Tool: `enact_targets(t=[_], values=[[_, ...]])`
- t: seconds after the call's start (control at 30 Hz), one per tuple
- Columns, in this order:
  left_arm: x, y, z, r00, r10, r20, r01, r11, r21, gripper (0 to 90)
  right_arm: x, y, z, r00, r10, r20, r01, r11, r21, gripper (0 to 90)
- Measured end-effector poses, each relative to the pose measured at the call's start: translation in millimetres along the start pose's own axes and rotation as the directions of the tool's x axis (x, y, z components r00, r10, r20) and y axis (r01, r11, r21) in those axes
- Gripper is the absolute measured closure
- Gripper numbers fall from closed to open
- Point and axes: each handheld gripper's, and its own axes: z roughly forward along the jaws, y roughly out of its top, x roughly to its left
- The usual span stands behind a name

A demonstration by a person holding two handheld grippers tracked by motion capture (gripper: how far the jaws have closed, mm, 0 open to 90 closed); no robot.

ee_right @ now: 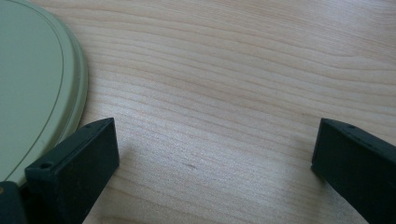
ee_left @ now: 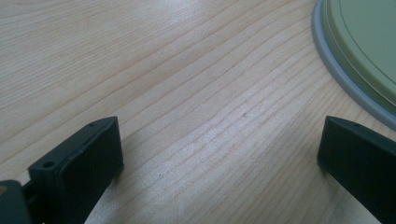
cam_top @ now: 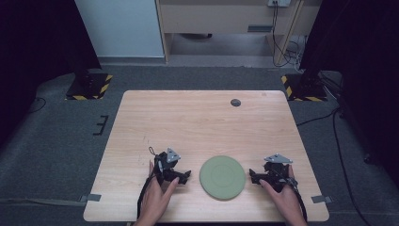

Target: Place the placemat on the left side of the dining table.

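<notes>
A round pale green plate (cam_top: 222,177) lies flat on the wooden table (cam_top: 197,122), near its front edge. My left gripper (cam_top: 182,176) rests on the table just left of the plate, jaws wide open over bare wood. In the left gripper view the plate's rim (ee_left: 355,51) curves in at the upper right, beyond the gripper (ee_left: 219,154). My right gripper (cam_top: 255,176) sits just right of the plate, also open with nothing between its jaws. In the right gripper view the plate (ee_right: 32,88) lies at the left, close to the left jaw of the gripper (ee_right: 215,149).
A small dark round disc (cam_top: 235,102) sits near the table's far edge. Bare wood stretches across the middle and back of the table. Dark stands with yellow-black striped bases (cam_top: 89,87) flank the far corners on the grey floor.
</notes>
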Motion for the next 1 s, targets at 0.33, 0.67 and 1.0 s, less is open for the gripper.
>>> enact_targets(t=[0.33, 0.67, 1.0], values=[[-1.1, 3.9, 3.8, 0.9984, -0.042, -0.037, 0.042, 0.9991, -0.004, 0.0, 0.8, 0.0, -0.2, 1.0000, 0.003, 0.001, -0.003, 1.000, -0.002, 1.7], [0.1, 3.2, -9.6, 0.9994, -0.023, 0.027, 0.026, 0.9961, -0.084, 2.5, 0.8, -4.6, -8.0, 0.9985, -0.035, -0.043, 0.035, 0.999, -0.001, 6.0], [-37.5, 4.6, -17.3, 0.9891, 0.114, 0.092, -0.105, 0.9891, -0.103, 2.3, 10.2, -9.4, -18.1, 0.9893, -0.103, -0.103, 0.100, 0.994, -0.034, 4.9]])
